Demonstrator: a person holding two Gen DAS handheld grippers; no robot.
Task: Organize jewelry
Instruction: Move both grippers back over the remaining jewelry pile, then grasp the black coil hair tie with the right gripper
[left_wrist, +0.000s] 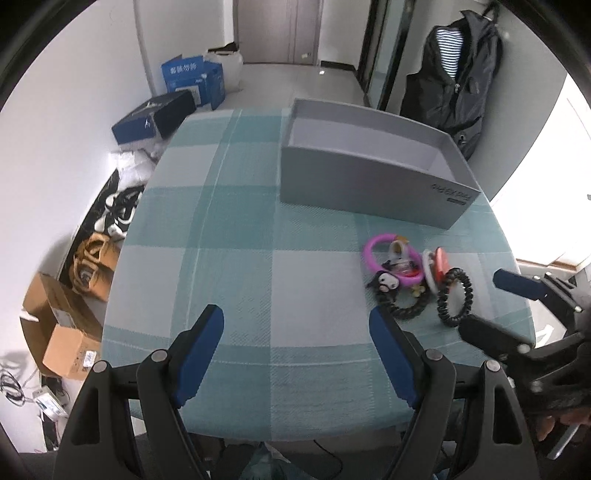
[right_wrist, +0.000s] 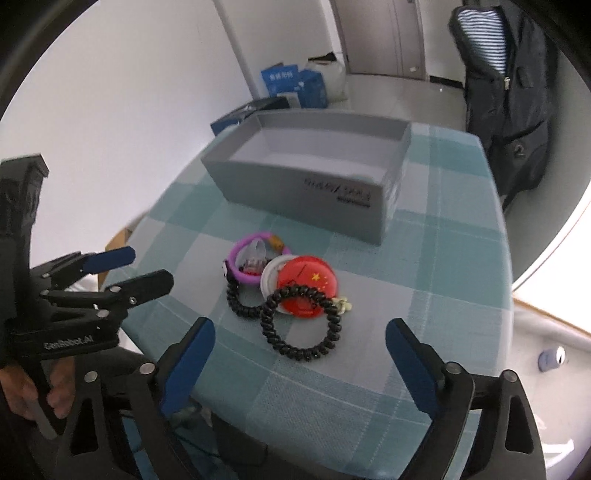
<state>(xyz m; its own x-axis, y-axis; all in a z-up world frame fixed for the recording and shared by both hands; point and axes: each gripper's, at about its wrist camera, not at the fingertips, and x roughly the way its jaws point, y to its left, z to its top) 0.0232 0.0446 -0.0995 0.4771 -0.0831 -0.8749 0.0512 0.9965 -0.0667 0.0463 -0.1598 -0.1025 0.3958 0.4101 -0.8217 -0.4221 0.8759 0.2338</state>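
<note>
Jewelry (right_wrist: 284, 291) lies just beyond the right gripper's (right_wrist: 300, 341) parted fingers (right_wrist: 413, 363).

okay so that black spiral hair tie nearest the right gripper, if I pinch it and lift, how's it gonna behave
The black spiral hair tie looks like thin coiled plastic, so probably light and springy, sagging into an oval when lifted. Its far edge rests on the red badge, so lifting may nudge that. The right gripper is open and not touching it.

- "GenRobot.AI" in pale letters on the black body of the left gripper (right_wrist: 149, 267), lower left of the right wrist view.
- Yellow stars on the red round badge (right_wrist: 308, 286), mid-frame.
- Dark lettering on the grey box (right_wrist: 306, 184) and white characters on the blue carton (left_wrist: 183, 72): too blurred to read.
</note>
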